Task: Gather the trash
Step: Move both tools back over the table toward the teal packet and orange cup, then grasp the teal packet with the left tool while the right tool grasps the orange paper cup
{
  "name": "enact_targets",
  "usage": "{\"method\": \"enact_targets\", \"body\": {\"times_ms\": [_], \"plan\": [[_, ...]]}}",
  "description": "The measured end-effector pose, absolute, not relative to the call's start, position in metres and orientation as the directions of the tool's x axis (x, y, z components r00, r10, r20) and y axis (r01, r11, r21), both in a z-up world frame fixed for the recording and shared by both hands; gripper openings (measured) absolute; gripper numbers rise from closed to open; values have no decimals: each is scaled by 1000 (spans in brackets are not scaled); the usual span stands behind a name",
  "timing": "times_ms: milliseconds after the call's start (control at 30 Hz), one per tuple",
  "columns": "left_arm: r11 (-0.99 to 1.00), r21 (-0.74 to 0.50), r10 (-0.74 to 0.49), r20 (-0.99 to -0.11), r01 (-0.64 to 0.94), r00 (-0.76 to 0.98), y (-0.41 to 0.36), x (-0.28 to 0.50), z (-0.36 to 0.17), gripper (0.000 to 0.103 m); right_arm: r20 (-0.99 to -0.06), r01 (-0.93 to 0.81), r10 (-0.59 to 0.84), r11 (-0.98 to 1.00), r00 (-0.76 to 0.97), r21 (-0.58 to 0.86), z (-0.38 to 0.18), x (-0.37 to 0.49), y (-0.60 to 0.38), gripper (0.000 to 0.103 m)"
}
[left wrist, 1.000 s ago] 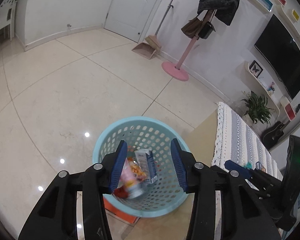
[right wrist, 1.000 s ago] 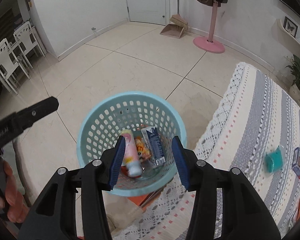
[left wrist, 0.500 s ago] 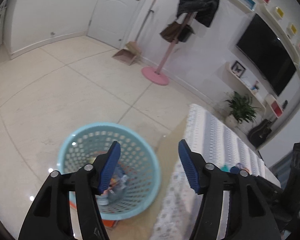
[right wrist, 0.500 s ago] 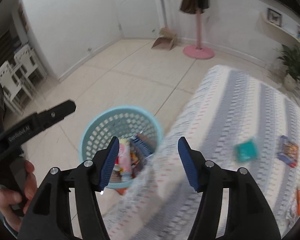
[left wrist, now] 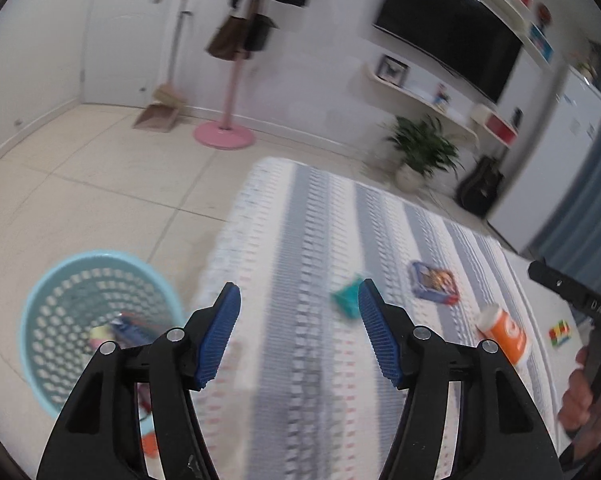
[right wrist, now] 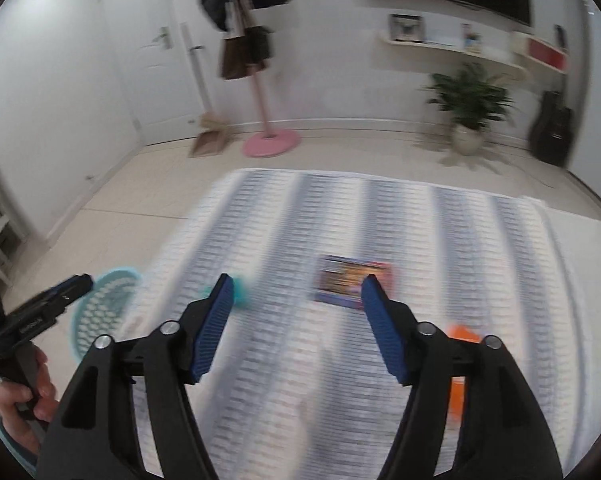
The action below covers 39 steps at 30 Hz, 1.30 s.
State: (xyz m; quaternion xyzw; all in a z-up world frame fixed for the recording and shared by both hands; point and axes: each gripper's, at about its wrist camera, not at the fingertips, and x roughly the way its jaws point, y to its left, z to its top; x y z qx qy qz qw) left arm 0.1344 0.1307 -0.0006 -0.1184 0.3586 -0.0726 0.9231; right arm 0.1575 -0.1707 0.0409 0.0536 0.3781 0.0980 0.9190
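Both tools are empty: left tool (left wrist: 299,322) released, right tool (right wrist: 296,322) still opening. The snack packet (right wrist: 352,282) lies on the worktop (right wrist: 480,240) at its one o'clock, long axis crosswise, nearer the right hand.

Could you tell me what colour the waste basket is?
Light blue basket, clearest in the left wrist view.

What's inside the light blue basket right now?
In the left wrist view the basket holds a blue-and-white carton and a pale yellowish item, both blurred. Anything beneath them is hidden; the gripper arm covers its near side.
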Motion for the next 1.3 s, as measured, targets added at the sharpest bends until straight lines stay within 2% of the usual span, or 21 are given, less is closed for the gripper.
{"method": "enact_targets", "body": {"times_ms": [133, 267, 333, 467, 500, 600, 767, 867, 900, 933, 967, 1000, 1067, 1233, 1300], "plan": [[951, -277, -295, -683, 137, 668, 83, 149, -30, 60, -710, -69, 168, 984, 684, 166, 17, 148, -230, 68], [970, -177, -242, -744, 165, 623, 57, 172, -60, 60, -739, -6, 114, 989, 664, 147, -13, 145, -278, 68], [976, -173, -219, -766, 135, 605, 58, 190, -72, 69, -751, 25, 108, 986, 651, 164, -27, 144, -300, 68], [968, -209, -251, -772, 139, 584, 65, 222, -87, 73, -766, 54, 103, 983, 635, 177, -44, 140, -327, 68], [963, -224, -270, -781, 152, 563, 66, 231, -91, 78, -767, 54, 99, 984, 634, 172, -46, 139, -329, 68], [959, -245, -281, -801, 140, 529, 63, 252, -106, 79, -773, 61, 85, 986, 629, 158, -51, 139, -333, 68], [971, -180, -237, -795, 157, 558, 46, 251, -111, 78, -785, 75, 88, 983, 613, 169, -63, 144, -338, 68], [976, -130, -209, -795, 177, 569, 32, 243, -110, 67, -784, 57, 112, 981, 611, 185, -70, 148, -334, 74], [974, -131, -216, -793, 187, 569, 29, 241, -109, 54, -786, 55, 112, 982, 609, 183, -72, 149, -332, 77], [967, -144, -241, -789, 211, 565, 24, 237, -109, 36, -788, 54, 112, 982, 605, 181, -75, 150, -331, 78], [961, -150, -258, -786, 231, 562, 20, 235, -107, 28, -791, 54, 113, 982, 601, 181, -79, 151, -330, 83], [962, -128, -246, -788, 241, 565, 14, 231, -105, 27, -789, 58, 123, 979, 602, 198, -82, 151, -332, 90], [962, -71, -217, -786, 264, 579, 4, 222, -103, 25, -787, 82, 141, 968, 601, 236, -88, 149, -338, 94], [942, -37, -234, -786, 333, 573, -4, 190, -95, 24, -763, 103, 245, 921, 598, 377, -101, 149, -352, 95], [937, -62, -258, -786, 343, 562, 0, 175, -90, 24, -751, 90, 289, 904, 594, 419, -106, 152, -354, 95]]}}
